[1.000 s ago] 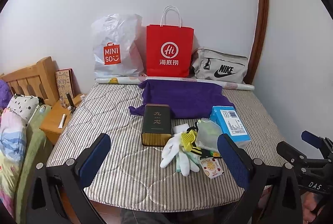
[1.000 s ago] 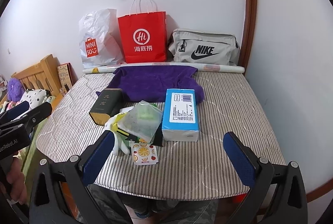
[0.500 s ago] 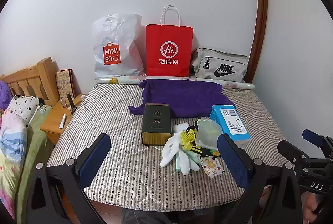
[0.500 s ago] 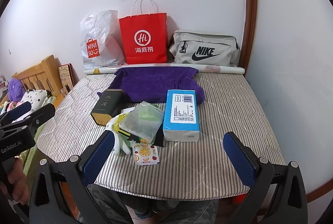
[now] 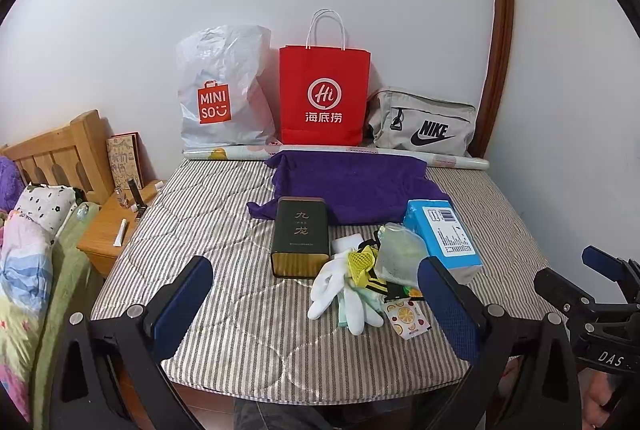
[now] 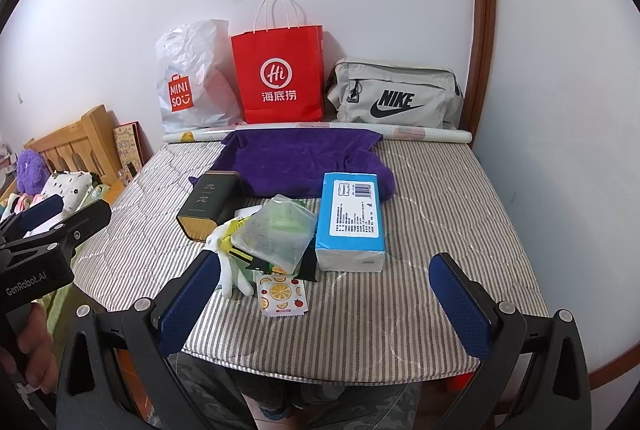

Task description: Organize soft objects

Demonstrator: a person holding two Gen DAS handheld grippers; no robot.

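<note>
A purple towel (image 5: 352,186) (image 6: 296,160) lies spread at the back of the striped mattress (image 5: 224,230) (image 6: 440,214). In front of it sit a dark tea tin (image 5: 301,235) (image 6: 210,198), a blue tissue pack (image 5: 442,232) (image 6: 352,216), a frosted pouch (image 5: 398,256) (image 6: 276,232), white gloves (image 5: 340,290) (image 6: 230,270) and a fruit-print packet (image 5: 406,314) (image 6: 282,296). My left gripper (image 5: 316,306) hovers open near the mattress's front edge, short of the gloves. My right gripper (image 6: 324,302) is open too, just short of the packet. Neither holds anything.
Against the wall stand a white Miniso bag (image 5: 222,98), a red paper bag (image 5: 324,98) and a grey Nike bag (image 5: 424,128), with a paper roll (image 5: 456,160) before them. A wooden nightstand (image 5: 108,226) and headboard (image 5: 56,154) are at left. A hand (image 6: 30,350) grips the left tool.
Both views have shifted only slightly; the right gripper has edged a little closer to the pile. Nothing on the mattress has moved, and both grippers stay open.
</note>
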